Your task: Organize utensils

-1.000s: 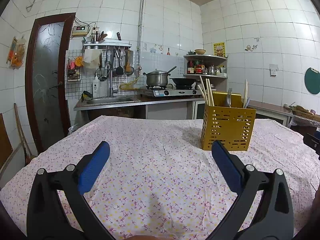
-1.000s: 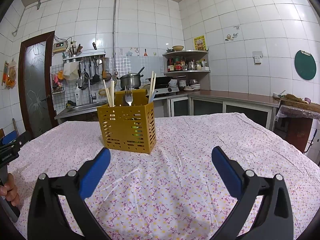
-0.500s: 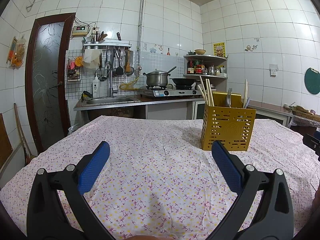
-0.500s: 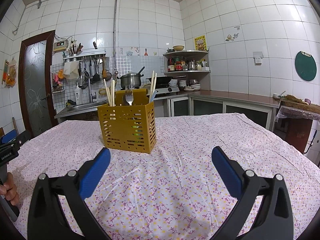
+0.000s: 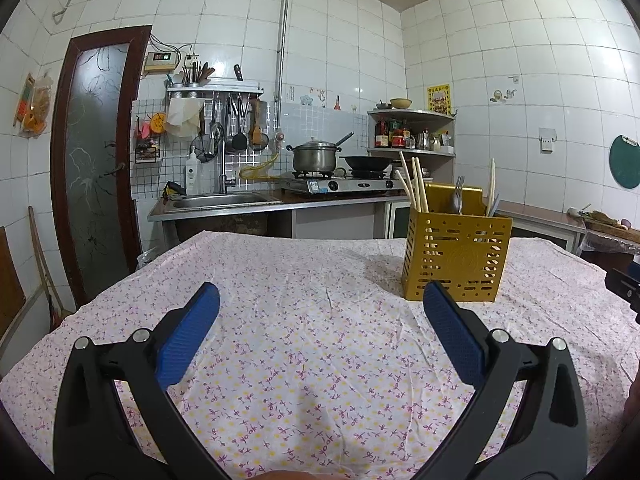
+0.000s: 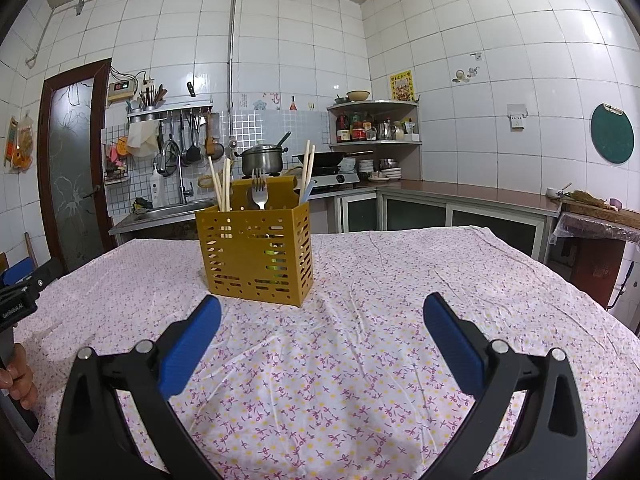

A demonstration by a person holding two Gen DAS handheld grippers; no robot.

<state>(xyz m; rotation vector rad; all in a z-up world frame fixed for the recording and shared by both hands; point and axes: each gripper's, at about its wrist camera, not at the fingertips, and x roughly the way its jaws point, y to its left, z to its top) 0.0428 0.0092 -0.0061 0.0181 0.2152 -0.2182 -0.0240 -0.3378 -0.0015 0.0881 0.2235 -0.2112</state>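
A yellow perforated utensil holder point(image 5: 456, 258) point(image 6: 258, 254) stands upright on the floral tablecloth point(image 5: 304, 320) point(image 6: 360, 320). Chopsticks point(image 6: 222, 190) stick out of its left part, a fork point(image 6: 259, 196) out of its middle, and more chopsticks point(image 6: 307, 170) out of its right. My left gripper point(image 5: 320, 300) is open and holds nothing; the holder is ahead to its right. My right gripper point(image 6: 320, 304) is also open and holds nothing; the holder is ahead to its left. No loose utensil lies on the cloth.
Behind the table run a sink counter point(image 5: 224, 202), a gas stove with a pot point(image 5: 314, 156) and wok, and a corner shelf point(image 6: 374, 124). A door point(image 5: 94, 160) is at the left. A hand on the other gripper's handle point(image 6: 14, 376) shows at the left edge of the right wrist view.
The views have hardly shifted. The tip of the right gripper has come into the right edge of the left wrist view. Both grippers stay open.
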